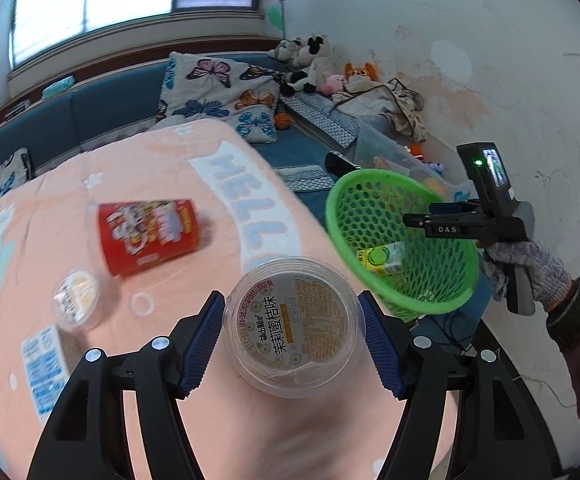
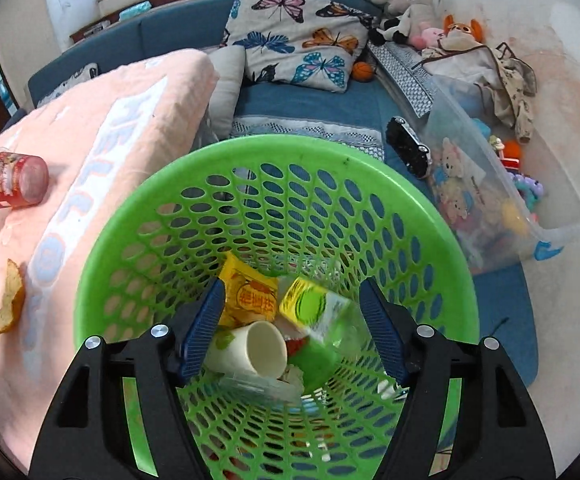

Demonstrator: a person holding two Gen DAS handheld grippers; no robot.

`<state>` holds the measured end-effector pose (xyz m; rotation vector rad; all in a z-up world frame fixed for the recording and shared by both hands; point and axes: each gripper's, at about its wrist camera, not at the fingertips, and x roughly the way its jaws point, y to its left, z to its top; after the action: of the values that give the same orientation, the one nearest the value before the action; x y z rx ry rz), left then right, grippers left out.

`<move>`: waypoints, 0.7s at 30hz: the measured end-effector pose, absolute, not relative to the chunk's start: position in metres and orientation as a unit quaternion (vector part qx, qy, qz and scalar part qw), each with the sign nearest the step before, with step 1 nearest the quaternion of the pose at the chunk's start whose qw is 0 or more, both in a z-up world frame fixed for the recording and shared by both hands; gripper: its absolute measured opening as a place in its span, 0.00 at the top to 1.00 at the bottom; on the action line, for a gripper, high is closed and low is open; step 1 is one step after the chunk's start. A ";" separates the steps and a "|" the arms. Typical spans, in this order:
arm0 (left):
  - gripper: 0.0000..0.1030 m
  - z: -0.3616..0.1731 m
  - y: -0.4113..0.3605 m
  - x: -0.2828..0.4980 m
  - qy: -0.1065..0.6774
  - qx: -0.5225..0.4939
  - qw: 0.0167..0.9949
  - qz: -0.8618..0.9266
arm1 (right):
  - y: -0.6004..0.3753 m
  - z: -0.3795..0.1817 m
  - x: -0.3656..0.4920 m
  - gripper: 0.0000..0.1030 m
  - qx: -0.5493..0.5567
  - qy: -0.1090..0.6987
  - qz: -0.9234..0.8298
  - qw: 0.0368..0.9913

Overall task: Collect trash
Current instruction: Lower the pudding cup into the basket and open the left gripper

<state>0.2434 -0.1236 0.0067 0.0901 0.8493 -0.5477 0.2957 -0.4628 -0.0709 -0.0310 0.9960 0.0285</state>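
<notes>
1. Left gripper (image 1: 294, 336): clamped on the clear plastic cup (image 1: 294, 326), one blue pad pressed to each side of its wall. Sealed printed lid faces the camera, so the cup's axis runs roughly along the line of the fingers.

2. Right gripper (image 2: 293, 328): jaws apart, nothing between the pads. Poised over the mouth of the green basket (image 2: 430, 216), with a blurred green-and-yellow carton (image 2: 310, 306) just below, inside the basket.

3. Basket contents, seen from the right wrist: yellow packet (image 2: 249, 292), paper cup (image 2: 255, 350), carton, all on the bottom. Judged: room left for the clear plastic cup.

4. Key relation, seen from the left wrist: green basket (image 1: 410, 296) lies ahead and to the right of the held cup, beyond the edge of the pink cloth (image 1: 161, 168), near but not touching. Mouth tilted toward the left gripper.

5. Judged next move: carry the cup forward and right, past the cloth edge, over the near rim, then release.

6. Clearance risk: right gripper (image 1: 418, 221) and gloved hand (image 1: 530, 264) occupy the far right side of the basket mouth. Approach from the near left side advised.

7. Still on the cloth: red canister (image 1: 149, 234) on its side, small lidded cup (image 1: 77, 298), fruit peel (image 2: 7, 300). Left hand nearer to these.
</notes>
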 end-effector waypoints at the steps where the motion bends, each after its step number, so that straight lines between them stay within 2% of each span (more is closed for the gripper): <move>1: 0.36 0.007 -0.128 0.245 0.407 0.044 0.873 -0.265 | -0.465 -0.066 0.288 0.32 -0.013 0.472 0.015 0.881; 8: 0.36 0.002 -0.177 0.263 0.414 0.062 0.864 -0.280 | -0.476 -0.047 0.249 0.31 -0.007 0.448 0.017 0.894; 21: 0.36 -0.011 -0.264 0.296 0.446 0.065 0.838 -0.308 | -0.494 -0.044 0.191 0.30 0.007 0.430 0.003 0.903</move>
<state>0.2964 -0.2636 -0.0113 0.1366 0.9434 -0.6526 0.1914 -0.4940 -0.0440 0.0150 0.8890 0.0056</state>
